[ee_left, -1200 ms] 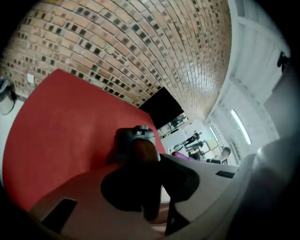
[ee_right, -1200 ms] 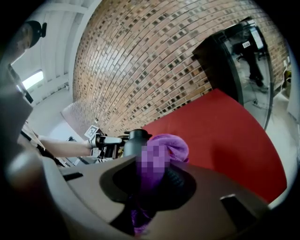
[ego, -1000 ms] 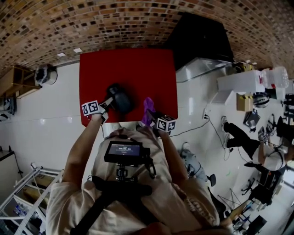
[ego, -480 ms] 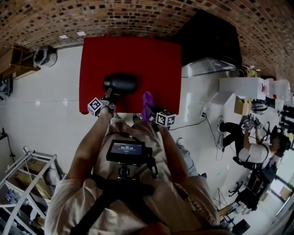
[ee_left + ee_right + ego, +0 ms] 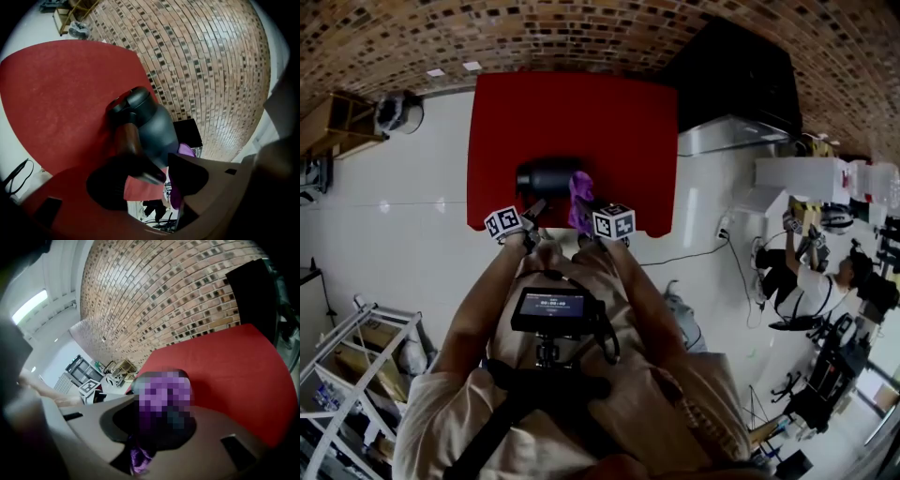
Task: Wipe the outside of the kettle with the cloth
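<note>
Left hand-held gripper (image 5: 164,171) just opened round handle (image 5: 127,143) of one kettle (image 5: 158,124), right (image 5: 154,425) clenching one cloth (image 5: 140,459)

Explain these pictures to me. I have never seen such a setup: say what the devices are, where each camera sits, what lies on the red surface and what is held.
No robot here: a person holds a two-jaw gripper in each hand, and the patterned cubes belong to them. The wide picture comes from a camera on the person's head, looking down. The other two come from cameras riding on each gripper, looking along its jaws. On the red table sits a dark kettle with a brown handle. The left gripper has just been opening: its jaws stand apart, with the handle's end between them. The right gripper is shut on a purple cloth, right beside the kettle. The pixelated patch was added afterwards.
</note>
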`<state>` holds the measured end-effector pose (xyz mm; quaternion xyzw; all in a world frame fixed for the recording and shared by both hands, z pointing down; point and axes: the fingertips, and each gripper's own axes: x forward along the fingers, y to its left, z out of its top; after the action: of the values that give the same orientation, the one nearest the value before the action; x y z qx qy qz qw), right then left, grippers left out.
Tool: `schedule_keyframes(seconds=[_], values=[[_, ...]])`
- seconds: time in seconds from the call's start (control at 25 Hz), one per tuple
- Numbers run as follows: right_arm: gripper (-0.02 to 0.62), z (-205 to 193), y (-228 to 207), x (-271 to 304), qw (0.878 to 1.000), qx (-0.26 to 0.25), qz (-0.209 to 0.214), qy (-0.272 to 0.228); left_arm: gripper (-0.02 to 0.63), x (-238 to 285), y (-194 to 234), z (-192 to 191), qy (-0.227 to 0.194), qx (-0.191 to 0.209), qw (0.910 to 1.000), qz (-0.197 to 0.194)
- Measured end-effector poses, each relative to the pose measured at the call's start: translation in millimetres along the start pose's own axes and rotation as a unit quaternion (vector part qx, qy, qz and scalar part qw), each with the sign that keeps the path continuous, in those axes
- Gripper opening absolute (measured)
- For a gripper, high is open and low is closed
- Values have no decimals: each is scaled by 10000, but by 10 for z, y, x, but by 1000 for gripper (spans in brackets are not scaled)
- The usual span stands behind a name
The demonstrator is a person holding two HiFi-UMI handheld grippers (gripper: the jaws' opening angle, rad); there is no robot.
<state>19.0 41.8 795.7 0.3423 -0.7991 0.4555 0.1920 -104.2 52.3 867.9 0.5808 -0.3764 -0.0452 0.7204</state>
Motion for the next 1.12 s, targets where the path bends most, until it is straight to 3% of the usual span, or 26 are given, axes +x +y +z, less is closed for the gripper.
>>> schedule_keyframes(seconds=[0.12,0.24,0.4,0.56,0.64,0.68,0.76,0.92,1.0,1.12], values=[[97,-145,-84,177,9992,-1,-152,359,267,-61,157,-151,209,77,9995,212],[98,-295,-205,203,9979,29,-388,510,267,-143,306,-301,770,521,9935,656],[98,-456,-210,169,9976,76,-437,532,265,-413,526,-396,1515,1588,9647,1456],[97,-596,-171,208,9975,0,-470,535,253,-616,572,-263,1491,2027,9541,1622],[97,-683,-164,220,9972,-20,-506,549,253,-685,532,-113,1389,2482,9406,1856],[97,-724,-161,223,9971,-40,-529,552,252,-725,481,-18,1342,2843,9274,2030],[97,-828,-162,234,9965,-60,-594,580,206,-779,384,170,1311,3769,8865,2341],[95,-957,-78,269,9960,-17,-732,513,206,-727,206,426,1452,5700,7688,2508],[95,-1048,-17,303,9959,-8,-759,486,206,-639,-24,493,1446,6391,7188,2325],[95,-1244,160,415,9965,-86,-635,541,206,-471,-235,444,1626,7005,6678,1920]])
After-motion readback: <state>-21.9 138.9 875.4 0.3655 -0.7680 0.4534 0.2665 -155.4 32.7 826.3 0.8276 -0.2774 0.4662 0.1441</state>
